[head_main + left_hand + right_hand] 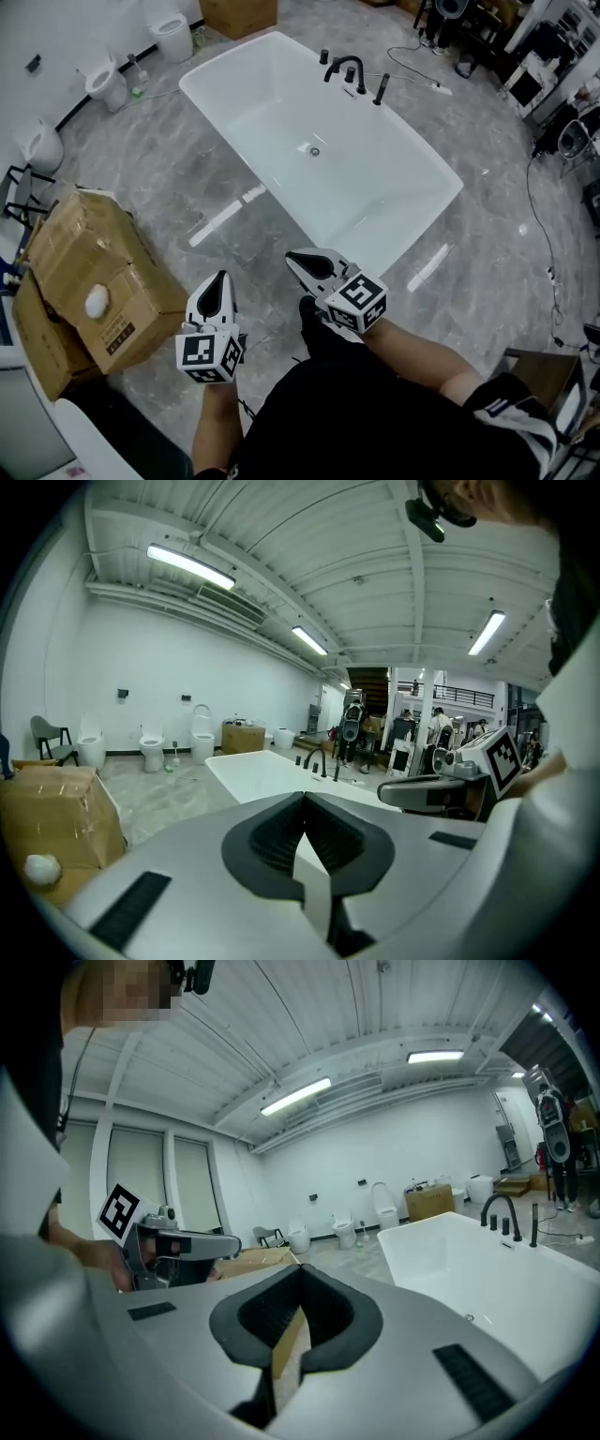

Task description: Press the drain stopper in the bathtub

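Note:
A white freestanding bathtub (pixel 394 211) stands on the grey marble floor, with its small round metal drain stopper (pixel 315 151) on the tub floor. A black faucet (pixel 349 71) sits on the far rim. My left gripper (pixel 221 279) is held low near my body, well short of the tub, its jaws shut and empty. My right gripper (pixel 298 260) is just in front of the tub's near rim, also shut on nothing. The tub (pixel 506 1274) and stopper (pixel 470 1317) show at the right of the right gripper view; the tub (pixel 272 772) lies ahead in the left gripper view.
Cardboard boxes (pixel 94 281) stand at my left, close to the left gripper. Toilets (pixel 105 82) line the far left wall. Another box (pixel 239 14) sits beyond the tub. Cables (pixel 548 272) and equipment lie on the floor at the right.

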{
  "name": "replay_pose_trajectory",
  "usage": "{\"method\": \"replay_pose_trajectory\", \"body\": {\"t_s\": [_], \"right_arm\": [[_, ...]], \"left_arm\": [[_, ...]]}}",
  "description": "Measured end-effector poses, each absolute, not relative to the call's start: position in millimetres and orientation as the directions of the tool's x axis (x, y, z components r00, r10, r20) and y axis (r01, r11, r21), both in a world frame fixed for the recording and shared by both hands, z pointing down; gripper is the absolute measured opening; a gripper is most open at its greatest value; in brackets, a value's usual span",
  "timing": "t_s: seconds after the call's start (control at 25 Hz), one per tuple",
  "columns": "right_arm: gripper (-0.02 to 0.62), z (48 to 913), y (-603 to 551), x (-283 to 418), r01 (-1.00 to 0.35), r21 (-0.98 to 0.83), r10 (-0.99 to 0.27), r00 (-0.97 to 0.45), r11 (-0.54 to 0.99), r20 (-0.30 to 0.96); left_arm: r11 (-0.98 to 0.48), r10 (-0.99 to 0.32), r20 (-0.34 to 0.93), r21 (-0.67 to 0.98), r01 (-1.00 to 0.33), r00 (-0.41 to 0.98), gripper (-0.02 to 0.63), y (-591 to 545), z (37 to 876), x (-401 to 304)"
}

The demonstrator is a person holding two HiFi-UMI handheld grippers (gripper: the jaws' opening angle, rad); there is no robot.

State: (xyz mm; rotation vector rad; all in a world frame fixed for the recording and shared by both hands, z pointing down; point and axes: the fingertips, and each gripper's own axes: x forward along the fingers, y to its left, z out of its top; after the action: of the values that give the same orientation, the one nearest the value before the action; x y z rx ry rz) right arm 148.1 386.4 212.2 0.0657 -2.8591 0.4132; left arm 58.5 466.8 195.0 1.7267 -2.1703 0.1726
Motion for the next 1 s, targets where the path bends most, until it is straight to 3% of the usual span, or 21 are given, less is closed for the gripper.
{"method": "replay_pose_trajectory", "body": {"t_s": [0.56, 1.0], "right_arm": [[0.014, 213.6, 274.7, 60.7, -0.07, -0.282, 0.013, -0.959, 0.957, 0.283], [0.014, 204.8, 201.7, -57.8, -0.215, -0.231, -0.137, -0.939, 0.949, 0.315]], "left_arm": [[0.225, -0.921, 0.357, 0.155, -0.962, -0.158, 0.009, 336.4, 199.3, -34.3], [0.125, -0.94, 0.334, 0.141, -0.982, -0.071, 0.009, 273.7, 198.2, -169.0]]}}
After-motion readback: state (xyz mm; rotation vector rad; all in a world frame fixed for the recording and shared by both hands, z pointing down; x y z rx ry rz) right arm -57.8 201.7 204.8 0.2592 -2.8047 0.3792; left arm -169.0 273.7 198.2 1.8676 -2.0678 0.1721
